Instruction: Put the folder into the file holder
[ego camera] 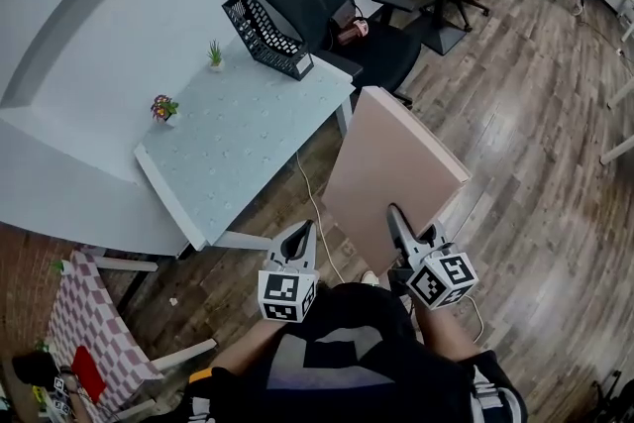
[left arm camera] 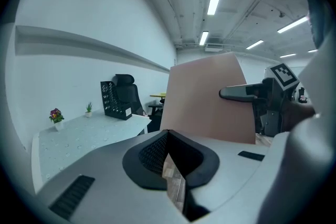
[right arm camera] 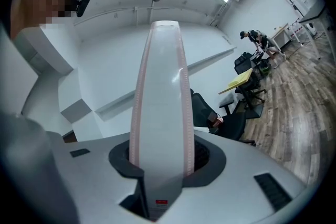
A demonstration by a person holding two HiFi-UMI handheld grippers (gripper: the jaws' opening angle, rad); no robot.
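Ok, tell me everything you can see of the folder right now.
The folder is a closed, flat, pinkish-tan rectangle, card-like; seen edge-on from the right gripper view its spine is pale with pink borders. It hangs tilted above the wooden floor, by the table corner, well short of the black file holder. Only the right gripper touches it, jaws clamped on its lower edge; the left gripper is beside it, apart.
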